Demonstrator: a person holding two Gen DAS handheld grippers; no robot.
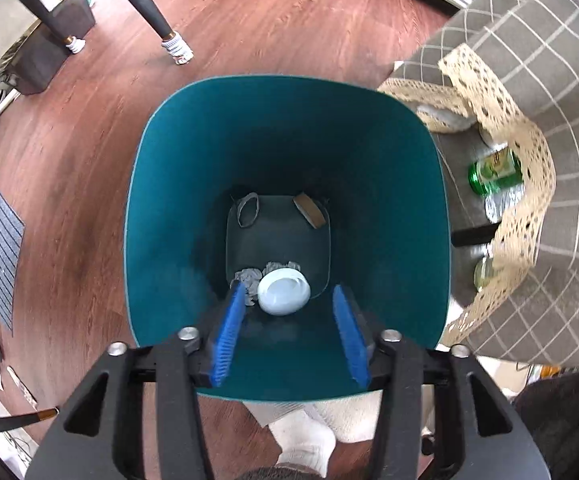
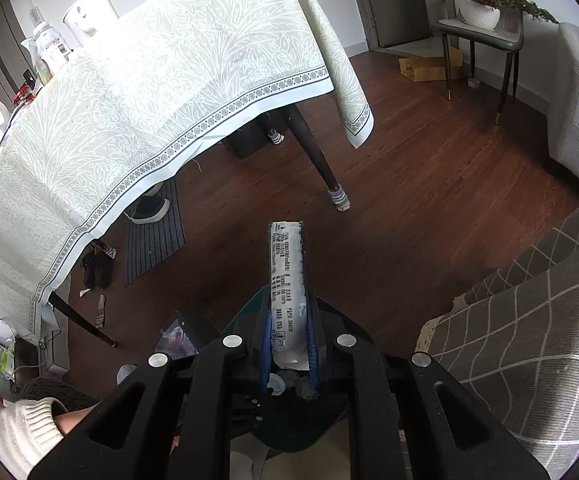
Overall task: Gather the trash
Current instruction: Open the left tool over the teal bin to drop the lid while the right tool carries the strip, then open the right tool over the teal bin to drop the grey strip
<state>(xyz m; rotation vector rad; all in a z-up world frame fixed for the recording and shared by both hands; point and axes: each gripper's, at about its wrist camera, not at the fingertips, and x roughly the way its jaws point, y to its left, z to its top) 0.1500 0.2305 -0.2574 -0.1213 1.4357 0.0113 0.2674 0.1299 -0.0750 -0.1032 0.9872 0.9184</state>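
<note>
1. The left gripper [image 1: 289, 312] is pointing down into a teal waste bin [image 1: 217, 152] standing on the wooden floor [image 1: 89, 128]; its two blue-padded fingers [image 1: 229, 336] are standing apart with nothing between them.
2. A pale blue cup [image 1: 283, 294] is lying at the near edge of the bin's bottom, just beyond the fingertips and apart from both pads; crumpled grey paper [image 1: 247, 280] is lying against it.
3. Two more pieces are lying at the bin's far side: one dark band [image 1: 248, 210] and one brown disc [image 1: 309, 210].
4. The right gripper [image 2: 289, 312] is pinching one long white printed wrapper [image 2: 287, 272] between its blue pads, jaws nearly pressed together; the wrapper is sticking out past the fingertips above the floor.
5. One green bottle [image 1: 495, 170] is lying under the lace-edged checked cloth [image 1: 537, 80] beside the bin.
6. One table with a pale leaf-patterned cloth [image 2: 161, 92] is filling the right wrist view's left side; a cream sleeve [image 2: 21, 428] is showing at the lower left.
</note>
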